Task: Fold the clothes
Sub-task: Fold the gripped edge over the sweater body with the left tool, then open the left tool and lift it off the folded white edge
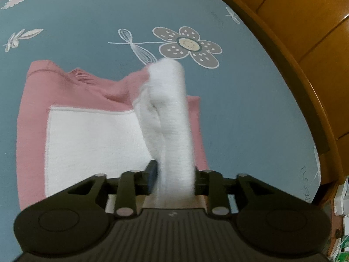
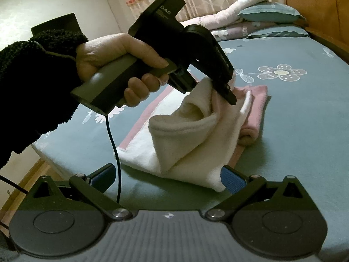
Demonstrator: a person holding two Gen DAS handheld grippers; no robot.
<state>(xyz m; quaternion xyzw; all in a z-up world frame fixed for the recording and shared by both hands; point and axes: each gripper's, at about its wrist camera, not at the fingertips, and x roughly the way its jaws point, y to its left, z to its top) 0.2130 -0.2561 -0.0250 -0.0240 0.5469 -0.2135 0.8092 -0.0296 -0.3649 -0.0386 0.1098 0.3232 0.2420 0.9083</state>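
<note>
Garment (image 1: 172, 113), gripped edge hidden between left hand-held gripper (image 1: 174, 178)

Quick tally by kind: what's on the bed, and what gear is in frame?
Pink-and-white garment: 1, a white part lifted by the left gripper
Pillows: 2
Rolled blanket: 1
Grippers: 2, left shut on fabric, right gripper open and empty
Total: 6

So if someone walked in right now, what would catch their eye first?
The left gripper, held in a hand, shut on a white sleeve and lifting it above the pink and white garment. Then the big flower print on the blue bedsheet beyond it.
</note>
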